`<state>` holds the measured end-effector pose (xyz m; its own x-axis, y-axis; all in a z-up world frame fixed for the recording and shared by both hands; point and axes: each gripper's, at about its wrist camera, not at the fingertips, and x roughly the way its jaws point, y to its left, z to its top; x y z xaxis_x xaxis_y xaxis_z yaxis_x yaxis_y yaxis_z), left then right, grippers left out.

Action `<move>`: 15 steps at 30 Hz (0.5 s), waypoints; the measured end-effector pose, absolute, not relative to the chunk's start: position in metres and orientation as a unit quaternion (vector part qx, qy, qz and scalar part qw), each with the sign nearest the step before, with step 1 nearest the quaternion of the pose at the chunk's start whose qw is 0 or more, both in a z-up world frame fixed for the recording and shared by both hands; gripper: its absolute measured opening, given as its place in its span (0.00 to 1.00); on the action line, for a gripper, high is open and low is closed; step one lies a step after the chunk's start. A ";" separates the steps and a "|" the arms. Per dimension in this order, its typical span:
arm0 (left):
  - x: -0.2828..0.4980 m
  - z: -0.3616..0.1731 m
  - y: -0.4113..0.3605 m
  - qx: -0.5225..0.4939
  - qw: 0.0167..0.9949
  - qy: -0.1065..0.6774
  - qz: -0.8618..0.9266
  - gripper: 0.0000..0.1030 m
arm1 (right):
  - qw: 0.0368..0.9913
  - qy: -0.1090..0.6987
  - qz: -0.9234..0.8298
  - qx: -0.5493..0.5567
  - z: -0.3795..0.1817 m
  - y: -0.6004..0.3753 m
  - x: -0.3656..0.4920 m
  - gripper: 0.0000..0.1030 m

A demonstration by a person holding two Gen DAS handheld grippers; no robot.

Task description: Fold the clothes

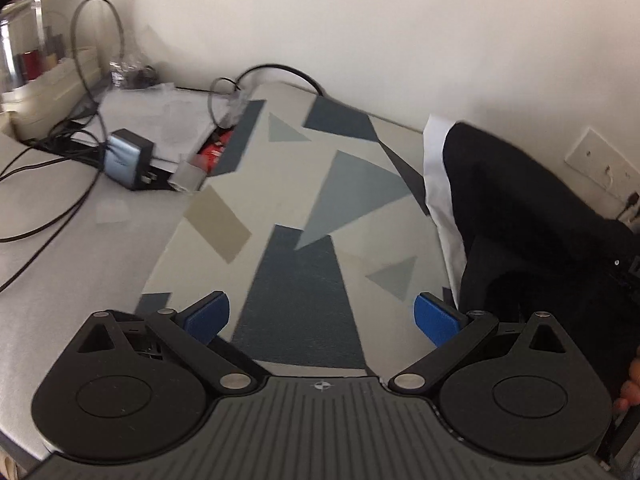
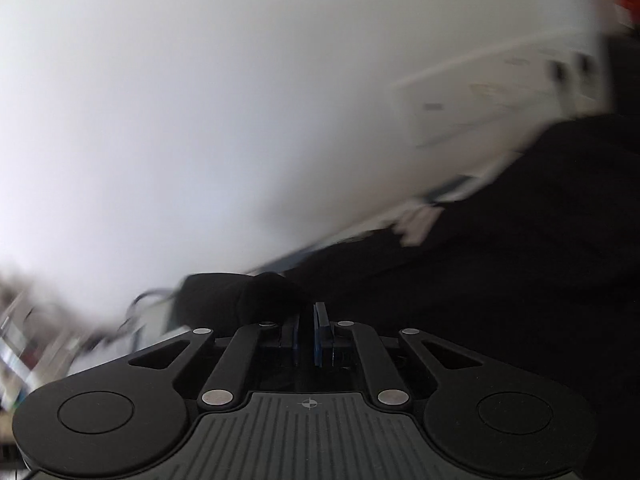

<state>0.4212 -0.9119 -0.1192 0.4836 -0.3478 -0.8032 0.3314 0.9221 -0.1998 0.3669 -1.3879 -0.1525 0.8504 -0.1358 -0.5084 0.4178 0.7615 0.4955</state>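
Black garment [image 1: 520,216] lies heaped on the right of our patterned mat [image 1: 288,208], over a white sheet [image 1: 436,184]. Our left gripper [image 1: 322,314] hangs above the mat, fingers wide apart, nothing between. Our right gripper [image 2: 311,330] has its fingers pressed together at dark cloth; whether any is pinched, we cannot tell. Cables [image 1: 60,200] and a charger [image 1: 128,160] lie far left.

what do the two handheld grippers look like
Both are alike: the left gripper and right gripper have matte black ribbed bodies, round side discs, black linkage bars with silver pivot pins, a small white crosshair mark, and blue finger pads.
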 end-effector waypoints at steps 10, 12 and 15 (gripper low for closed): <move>0.411 -0.160 -1.022 0.040 0.770 0.515 -0.375 0.98 | 0.846 0.276 -0.272 0.366 -0.204 -1.432 0.325 0.06; 0.415 -0.171 -1.028 0.016 0.758 0.536 -0.372 0.98 | 0.849 0.271 -0.270 0.365 -0.208 -1.429 0.324 0.06; 0.424 -0.185 -1.022 -0.056 0.760 0.547 -0.346 0.99 | 0.855 0.266 -0.264 0.357 -0.210 -1.430 0.323 0.05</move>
